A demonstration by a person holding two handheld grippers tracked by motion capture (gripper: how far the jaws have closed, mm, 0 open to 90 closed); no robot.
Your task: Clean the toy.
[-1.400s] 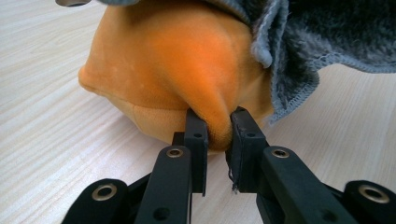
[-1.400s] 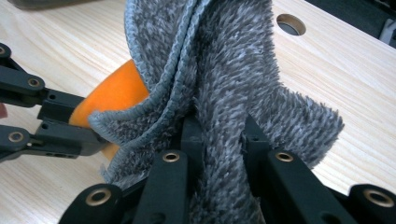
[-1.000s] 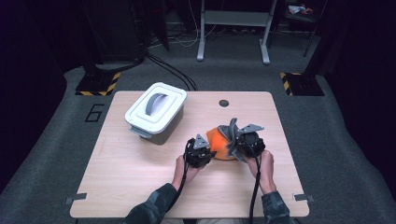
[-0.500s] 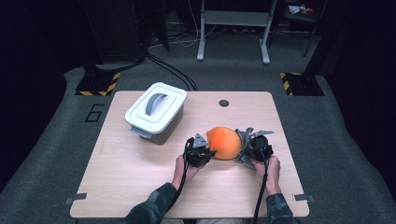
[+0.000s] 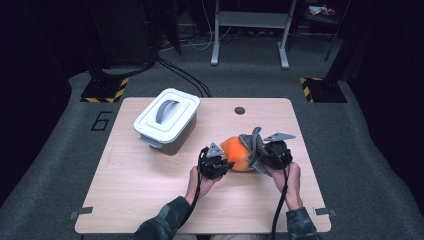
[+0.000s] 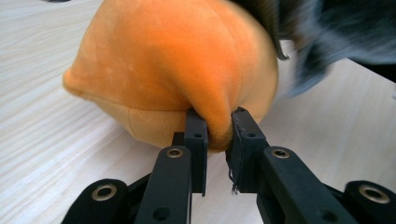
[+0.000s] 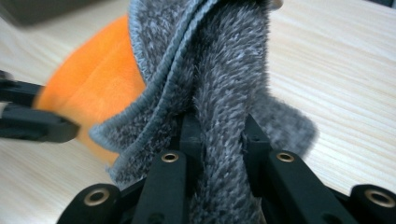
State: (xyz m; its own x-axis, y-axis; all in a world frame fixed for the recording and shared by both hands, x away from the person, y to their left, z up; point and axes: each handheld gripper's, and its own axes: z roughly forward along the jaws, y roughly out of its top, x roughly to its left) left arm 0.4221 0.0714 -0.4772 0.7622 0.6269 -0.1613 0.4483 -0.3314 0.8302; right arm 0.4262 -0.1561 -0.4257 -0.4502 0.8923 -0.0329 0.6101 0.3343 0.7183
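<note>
An orange plush ball [image 5: 235, 152] lies on the wooden table [image 5: 150, 190], right of centre. My left gripper [image 5: 223, 163] is shut on a pinched fold of the orange plush [image 6: 187, 60] at its near left side. A grey fuzzy cloth [image 5: 254, 148] drapes over the ball's right side. My right gripper [image 5: 260, 156] is shut on a bunched fold of that grey cloth [image 7: 219, 93], with the orange plush [image 7: 102, 88] behind it to the left.
A white lidded box [image 5: 166, 118] with a grey handle stands at the back left of the table. A small dark round hole [image 5: 240, 110] sits near the far edge. Bare wood lies in front of and left of the hands.
Half a second ago the right gripper sat further right with the cloth off the ball; now it has come back left and lifted the grey cloth against the ball. The left gripper has kept still.
</note>
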